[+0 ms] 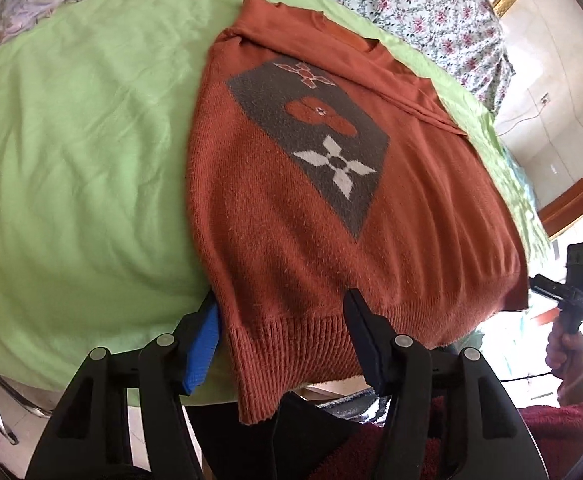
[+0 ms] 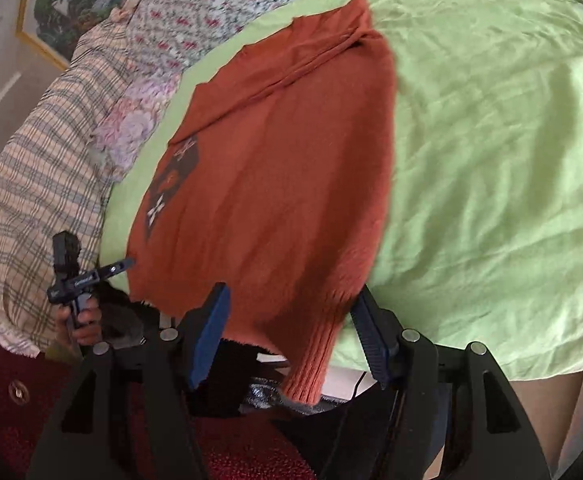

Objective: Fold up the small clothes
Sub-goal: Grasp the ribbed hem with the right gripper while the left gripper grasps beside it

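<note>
Ribbed hem of the rust-orange sweater (image 1: 291, 344), spread on the green bedsheet (image 1: 71, 140), hangs between the left gripper's (image 1: 281, 320) open jaws, and likewise the right gripper's (image 2: 291, 312); both should probably pinch their corners together before lifting evenly.

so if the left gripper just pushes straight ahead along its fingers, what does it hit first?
Probably the orange sweater: the left gripper is open and its ribbed hem already sits between the fingers. The green sheet lies beyond; depth is unclear.
</note>
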`<state>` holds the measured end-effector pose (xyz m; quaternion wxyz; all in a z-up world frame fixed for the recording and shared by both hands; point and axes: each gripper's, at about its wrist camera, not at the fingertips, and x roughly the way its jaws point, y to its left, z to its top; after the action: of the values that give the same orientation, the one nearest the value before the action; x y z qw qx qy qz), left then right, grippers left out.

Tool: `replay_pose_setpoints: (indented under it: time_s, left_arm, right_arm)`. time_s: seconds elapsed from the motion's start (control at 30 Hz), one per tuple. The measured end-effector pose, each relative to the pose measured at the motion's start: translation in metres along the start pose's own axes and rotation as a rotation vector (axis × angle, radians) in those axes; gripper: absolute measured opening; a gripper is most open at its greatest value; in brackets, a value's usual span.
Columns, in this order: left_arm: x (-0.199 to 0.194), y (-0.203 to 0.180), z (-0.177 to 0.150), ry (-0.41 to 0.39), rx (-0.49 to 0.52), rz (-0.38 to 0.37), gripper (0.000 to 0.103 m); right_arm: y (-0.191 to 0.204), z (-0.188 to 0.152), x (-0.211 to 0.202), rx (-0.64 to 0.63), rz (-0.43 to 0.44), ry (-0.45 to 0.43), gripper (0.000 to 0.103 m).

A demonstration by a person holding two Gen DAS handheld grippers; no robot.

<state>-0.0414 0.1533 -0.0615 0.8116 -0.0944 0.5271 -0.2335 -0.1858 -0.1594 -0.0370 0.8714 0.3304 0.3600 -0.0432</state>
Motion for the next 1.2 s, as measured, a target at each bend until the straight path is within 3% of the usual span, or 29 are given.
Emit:
replay_pose_setpoints:
  time_s: [0.13, 0.3, 0.53, 0.57, 0.6, 0.63, 0.77, 0.93, 1.2]
  left_arm:
    - [0.002, 0.002, -0.002, -0.005, 0.011, -0.008, 0.054]
    - [0.001, 0.006, -0.001, 0.007, 0.027, -0.025, 0.044]
    - [-0.002, 0.017, -0.004, 0.015, 0.006, -0.074, 0.036]
    - [-0.003, 0.019, -0.005, 0.008, 0.003, -0.072, 0.032]
    - [-0.003, 0.020, -0.005, 0.003, 0.000, -0.064, 0.016]
    - [-0.003, 0.021, -0.006, 0.002, -0.002, -0.055, 0.007]
    - [-0.012, 0.013, -0.009, -0.049, 0.006, -0.040, 0.005]
    - [-0.033, 0.007, -0.002, -0.124, -0.032, -0.094, 0.003]
    - [-0.068, -0.013, 0.051, -0.323, -0.052, -0.128, 0.003]
  right_arm:
    - [-0.013, -0.006, 0.003, 0.038, 0.064, -0.016, 0.059]
    - [-0.029, -0.007, 0.008, 0.119, 0.070, -0.038, 0.011]
    - [-0.031, -0.004, 0.008, 0.118, 0.075, -0.035, 0.009]
    - [-0.032, -0.004, 0.008, 0.122, 0.080, -0.034, 0.009]
    - [-0.031, -0.004, 0.009, 0.117, 0.077, -0.035, 0.009]
    - [-0.030, -0.004, 0.009, 0.107, 0.071, -0.036, 0.009]
    - [-0.024, 0.000, 0.007, 0.101, 0.077, -0.052, 0.009]
    - [-0.012, 0.013, -0.008, 0.083, 0.124, -0.133, 0.008]
    - [0.008, 0.056, -0.033, 0.044, 0.207, -0.284, 0.007]
